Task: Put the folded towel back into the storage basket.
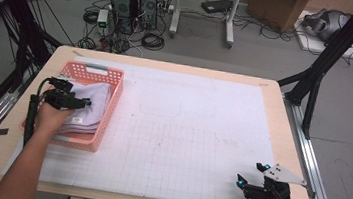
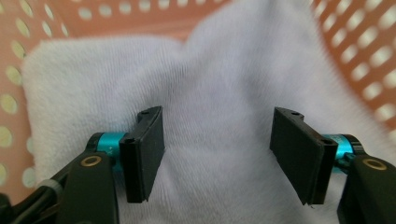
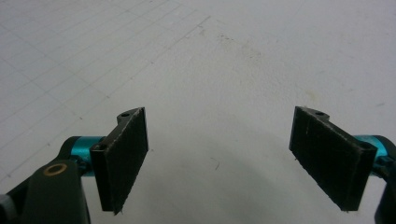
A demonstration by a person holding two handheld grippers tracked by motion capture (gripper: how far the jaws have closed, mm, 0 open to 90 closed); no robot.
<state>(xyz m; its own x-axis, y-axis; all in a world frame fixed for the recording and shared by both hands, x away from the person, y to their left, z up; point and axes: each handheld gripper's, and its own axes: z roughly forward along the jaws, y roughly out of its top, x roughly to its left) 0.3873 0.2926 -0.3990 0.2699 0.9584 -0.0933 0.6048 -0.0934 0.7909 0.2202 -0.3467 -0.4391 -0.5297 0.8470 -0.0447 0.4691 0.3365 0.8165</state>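
Two grippers in play, one in each of the person's hands, and they sit well apart. The left gripper (image 1: 79, 102) is over at the left side of the table (image 1: 273, 115), reaching into the one pink basket (image 1: 115, 90) that stands there. Inside that basket lies a folded stack of pale lavender towels (image 1: 91, 105); I can make out several layers at its edge from the high view, but an exact count is beyond me. Up close in the left gripper view, the left gripper (image 2: 217, 154) hovers right over the towel (image 2: 219, 84) with its fingers (image 2: 147, 154) spread wide, cloth visible in the gap between them, nothing clamped. The basket's perforated wall (image 2: 369, 51) curves around behind.

Now the right gripper (image 1: 249, 175): down at the near right corner of the table, resting over the one white gridded mat (image 1: 184, 145) that covers most of the top. In the right gripper view its fingers (image 3: 123, 158) are spread wide too, released, with only bare mat (image 3: 233, 56) between them. On top of it sits one grey three-cornered plate (image 1: 284, 174).
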